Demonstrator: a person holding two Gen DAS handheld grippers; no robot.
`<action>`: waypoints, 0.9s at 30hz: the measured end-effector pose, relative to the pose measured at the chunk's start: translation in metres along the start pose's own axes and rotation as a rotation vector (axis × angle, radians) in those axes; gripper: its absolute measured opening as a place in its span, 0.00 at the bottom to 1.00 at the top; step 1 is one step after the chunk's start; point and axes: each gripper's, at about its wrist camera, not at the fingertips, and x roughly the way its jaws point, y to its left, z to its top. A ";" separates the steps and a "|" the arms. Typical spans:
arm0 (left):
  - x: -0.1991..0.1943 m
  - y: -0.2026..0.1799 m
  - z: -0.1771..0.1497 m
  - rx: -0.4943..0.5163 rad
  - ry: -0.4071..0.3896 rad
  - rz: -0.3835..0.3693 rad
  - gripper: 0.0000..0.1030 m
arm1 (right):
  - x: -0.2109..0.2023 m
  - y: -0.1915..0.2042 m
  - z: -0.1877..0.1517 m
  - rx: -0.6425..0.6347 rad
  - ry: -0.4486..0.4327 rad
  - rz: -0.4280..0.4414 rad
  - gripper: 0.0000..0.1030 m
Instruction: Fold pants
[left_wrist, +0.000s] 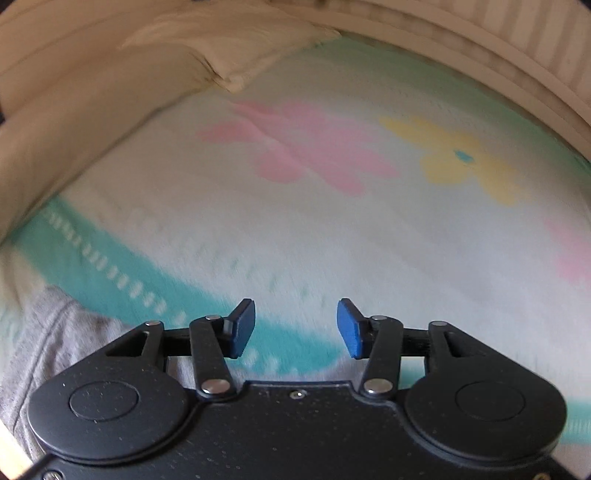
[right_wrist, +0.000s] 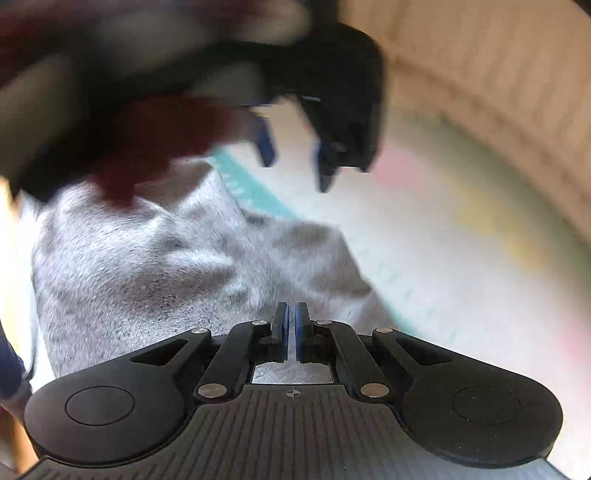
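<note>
Grey pants (right_wrist: 155, 266) are being shown lying crumpled on a bed sheet (left_wrist: 295, 236) printed with pink and yellow flowers and a teal band. The left gripper (left_wrist: 295, 328) is being held above the sheet with its blue fingers (left_wrist: 243, 328) well apart and nothing between them. The right gripper (right_wrist: 291, 328) is being held over the pants, its fingers nearly touching; whether cloth is being pinched cannot be told.

Pants (right_wrist: 155, 266) lie on the blanket (left_wrist: 295, 229), seemingly left of its middle.
</note>
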 end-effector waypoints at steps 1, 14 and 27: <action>0.002 -0.001 -0.006 0.030 0.020 -0.006 0.54 | 0.007 -0.010 0.002 0.058 0.029 0.007 0.03; 0.013 0.006 -0.080 0.344 0.145 0.054 0.57 | 0.013 -0.123 -0.007 0.554 0.055 -0.094 0.05; -0.028 -0.007 -0.110 0.394 0.101 0.053 0.55 | -0.036 -0.134 -0.093 0.503 0.292 -0.053 0.05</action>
